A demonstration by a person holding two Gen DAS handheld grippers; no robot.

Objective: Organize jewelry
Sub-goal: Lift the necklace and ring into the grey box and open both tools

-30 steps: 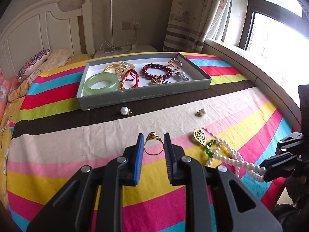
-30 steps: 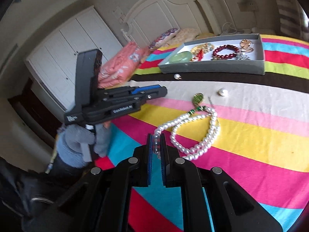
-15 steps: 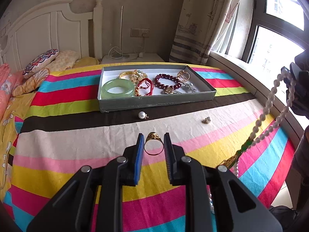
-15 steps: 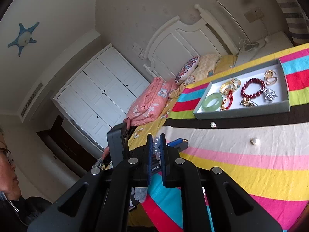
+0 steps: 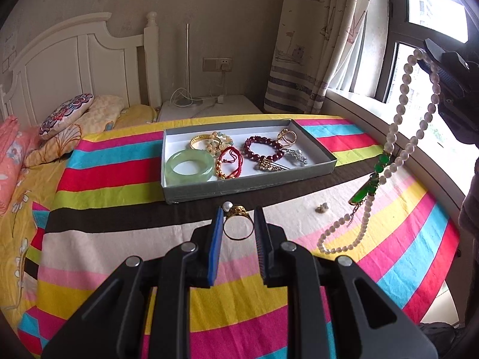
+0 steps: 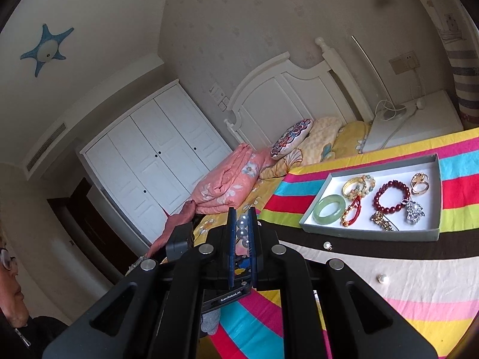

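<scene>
My left gripper point(image 5: 238, 223) is shut on a gold ring point(image 5: 238, 224) and holds it above the striped bedspread, just in front of the grey jewelry box point(image 5: 239, 187). My right gripper point(image 6: 242, 224) is shut on a pearl necklace point(image 6: 242, 230); in the left wrist view the necklace point(image 5: 398, 149) with its green pendant hangs from the raised right gripper point(image 5: 425, 56) at the right, above the bed. The box point(image 6: 371, 233) holds a jade bangle point(image 5: 189, 170), a dark red bead bracelet point(image 5: 263, 148) and several other pieces.
Two loose pearl earrings lie on the bedspread in front of the box, one point(image 5: 322, 208) to the right and one point(image 6: 327, 245) near the box wall. Pillows point(image 5: 66, 116) and a folded pink quilt point(image 6: 230, 179) lie at the headboard. A window sill point(image 5: 389, 137) runs along the right.
My right gripper has lifted the pearl necklace off the bedspread and raised it high. My left gripper has carried the gold ring up and forward toward the box.
</scene>
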